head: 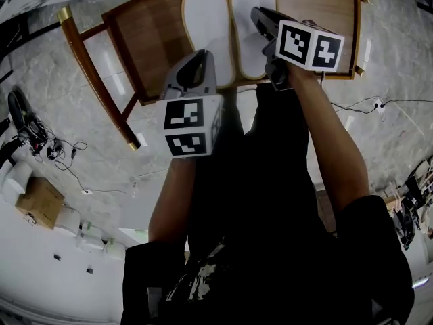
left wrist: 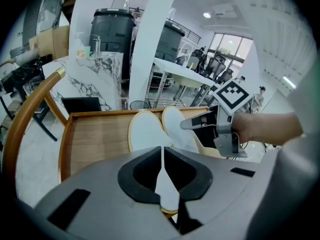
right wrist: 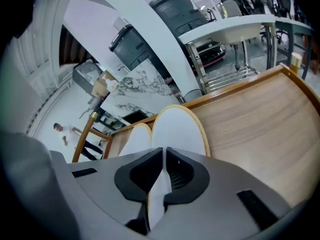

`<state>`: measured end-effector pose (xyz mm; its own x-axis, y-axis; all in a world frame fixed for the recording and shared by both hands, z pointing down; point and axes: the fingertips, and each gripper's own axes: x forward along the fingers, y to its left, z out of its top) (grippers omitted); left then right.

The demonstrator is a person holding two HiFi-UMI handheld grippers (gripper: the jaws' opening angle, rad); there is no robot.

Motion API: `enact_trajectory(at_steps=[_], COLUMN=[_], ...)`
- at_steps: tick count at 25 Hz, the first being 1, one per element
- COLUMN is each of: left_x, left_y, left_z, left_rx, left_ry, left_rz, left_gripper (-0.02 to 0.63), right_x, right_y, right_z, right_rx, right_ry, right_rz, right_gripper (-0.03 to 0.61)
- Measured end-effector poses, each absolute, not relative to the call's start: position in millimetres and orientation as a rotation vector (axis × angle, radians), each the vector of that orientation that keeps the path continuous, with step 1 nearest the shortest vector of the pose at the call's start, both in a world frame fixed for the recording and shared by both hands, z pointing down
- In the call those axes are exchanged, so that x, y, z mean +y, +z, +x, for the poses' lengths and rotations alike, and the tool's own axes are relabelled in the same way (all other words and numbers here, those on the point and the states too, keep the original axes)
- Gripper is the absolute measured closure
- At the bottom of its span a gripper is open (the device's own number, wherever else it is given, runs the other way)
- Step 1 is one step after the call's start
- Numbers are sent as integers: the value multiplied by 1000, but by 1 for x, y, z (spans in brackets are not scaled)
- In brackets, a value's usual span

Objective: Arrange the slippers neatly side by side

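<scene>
Both slippers lie on the brown wooden chair seat with a raised rim, so this looks like the closing step: trimming the pair into line before letting go.

The left flat white slipper with a tan edge and the right flat white slipper with a tan edge sit close beside each other, lengthwise and roughly parallel, near the middle of the seat. The left hand-held gripper has its jaws pinched together on the near end of the left slipper. In its own view a thin white sliver runs between the dark pads. The right hand-held gripper is likewise clamped on the right slipper, whose tan-rimmed edge passes between its jaws.

The next move probably calls for levelling the near ends, settling both slippers flat, then opening the jaws and drawing back without dragging either one askew.

The near ends of both slippers are covered by the hand-held grippers in the head view, and the toes are cut off at its top edge. It is therefore hard to judge whether the ends match. I cannot tell whether either slipper rests fully on the seat or is slightly lifted, nor which face is up.
</scene>
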<state>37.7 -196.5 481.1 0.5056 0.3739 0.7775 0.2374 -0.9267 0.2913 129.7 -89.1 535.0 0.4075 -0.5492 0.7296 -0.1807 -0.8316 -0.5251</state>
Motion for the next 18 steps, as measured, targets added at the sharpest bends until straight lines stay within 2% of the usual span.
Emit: enact_trajectory(at_steps=[2,3,5,18], left_x=[-197,-196,-196,-201], left_y=[481,481,481,476], left_z=[37,36,35,26], left_rx=[525,526,526,519], left_ry=[1393,1393,1391,1380], left_rz=[2597,2596,2594,2633], left_gripper=[607,607,607,607], right_x=[-91,-91,-94,-92], right_y=[537,537,538,535], right_z=[129,129,127,113], right_rx=[671,690,721,733], right_ry=[-1406,-1413,-1420,-1385], right_rz=[-2341,-2353,-2369,-2472], right_gripper=[555,496,459,451])
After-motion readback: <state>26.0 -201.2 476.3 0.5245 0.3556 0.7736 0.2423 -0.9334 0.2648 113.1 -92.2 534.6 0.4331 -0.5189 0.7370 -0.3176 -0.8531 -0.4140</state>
